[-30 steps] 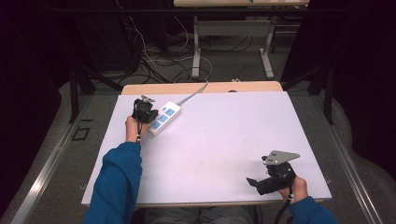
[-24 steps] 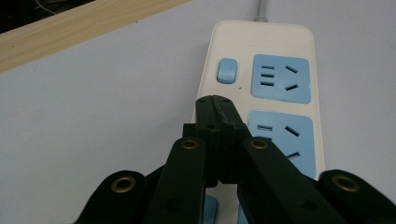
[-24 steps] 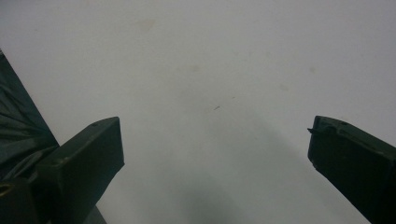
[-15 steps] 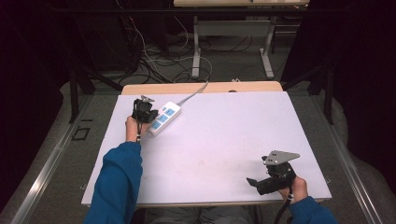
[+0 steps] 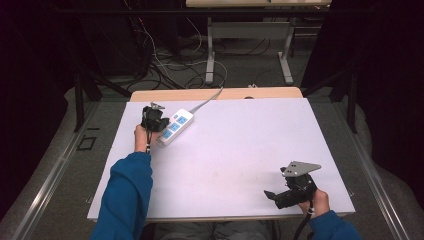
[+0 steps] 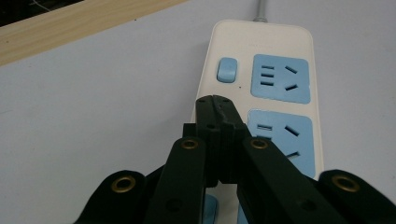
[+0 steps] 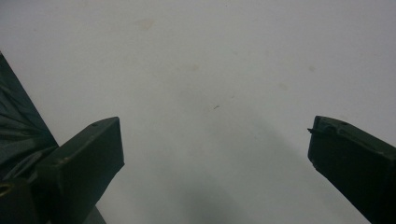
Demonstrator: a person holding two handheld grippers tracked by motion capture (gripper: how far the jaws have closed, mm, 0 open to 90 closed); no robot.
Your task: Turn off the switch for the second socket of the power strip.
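At the far left of the white surface [image 5: 240, 150] we see a white power strip [image 5: 176, 126] lying flat. We judge it light, rigid and smooth, best gripped across its narrow sides. Our left claw [image 6: 214, 101], jaws closed on nothing, hovers over its switch [image 6: 227, 70], forearm outstretched. Well apart at the near right, our right claw [image 5: 272, 195] rests open.

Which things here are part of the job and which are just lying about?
In the job:
- power strip, white with blue sockets
- left gripper, jaws shut, tips over the strip near its switch

Lying about:
- right gripper, open over bare table
- cables on the floor behind the table
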